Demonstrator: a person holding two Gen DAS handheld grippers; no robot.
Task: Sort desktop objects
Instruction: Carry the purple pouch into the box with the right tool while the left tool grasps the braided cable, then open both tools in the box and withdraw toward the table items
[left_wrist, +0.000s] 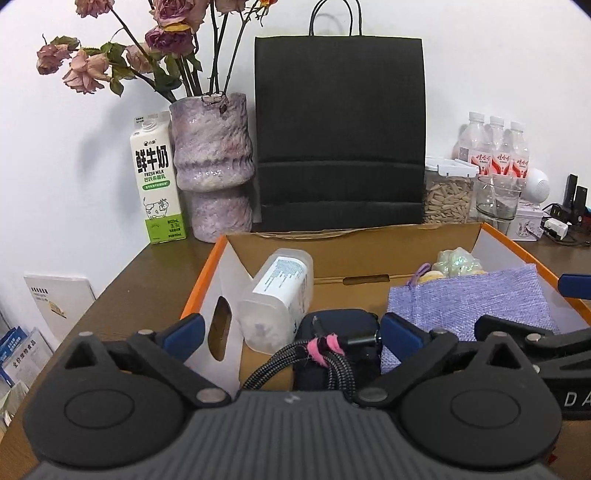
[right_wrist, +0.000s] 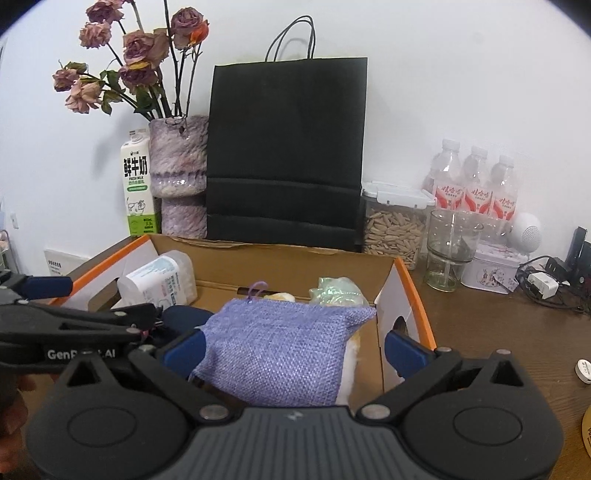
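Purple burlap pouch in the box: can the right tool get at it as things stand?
Probably yes. The right tool is open, its fingers either side of the purple pouch, which lies on top in the cardboard box. The left tool sits just left, seemingly clear.

- Three water bottles (right_wrist: 476, 184)
- One black paper bag (right_wrist: 286, 147)
- One milk carton (right_wrist: 137, 184)
- One vase (right_wrist: 181, 173)
- One cardboard box (right_wrist: 417, 306)
- One purple pouch (right_wrist: 280, 347)

dark case (left_wrist: 338, 332) partly behind cable (left_wrist: 295, 354)
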